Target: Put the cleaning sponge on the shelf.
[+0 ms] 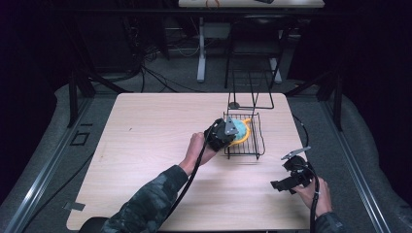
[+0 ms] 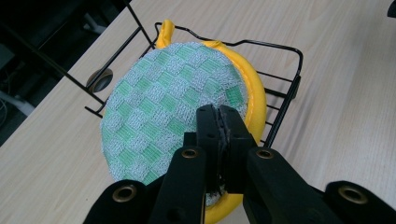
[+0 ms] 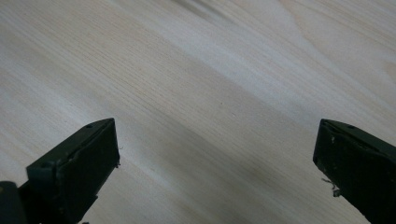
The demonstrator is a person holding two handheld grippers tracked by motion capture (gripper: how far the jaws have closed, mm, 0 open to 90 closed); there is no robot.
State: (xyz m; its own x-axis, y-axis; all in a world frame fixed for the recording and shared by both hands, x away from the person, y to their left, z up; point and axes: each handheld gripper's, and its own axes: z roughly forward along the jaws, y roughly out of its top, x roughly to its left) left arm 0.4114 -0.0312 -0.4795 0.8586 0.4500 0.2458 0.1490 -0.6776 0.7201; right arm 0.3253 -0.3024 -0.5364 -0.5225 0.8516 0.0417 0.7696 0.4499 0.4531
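Left hand-held gripper (image 2: 218, 140) had jaws pinched on near edge of round pad (image 2: 177, 107), which lay in wire rack (image 1: 257, 141) on tabletop (image 1: 155, 126), right of centre. Pad judged soft, light, floppy; I'd grip yellow rim. Right hand-held gripper (image 3: 217, 163) spread wide, holding nothing.

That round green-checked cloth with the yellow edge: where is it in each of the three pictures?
High view: the cloth lies right of centre, in the wire basket, under the left gripper.
Left gripper view: centre, pinched at its near edge.
Right gripper view: bare table.
Shared landmark: the wire basket.
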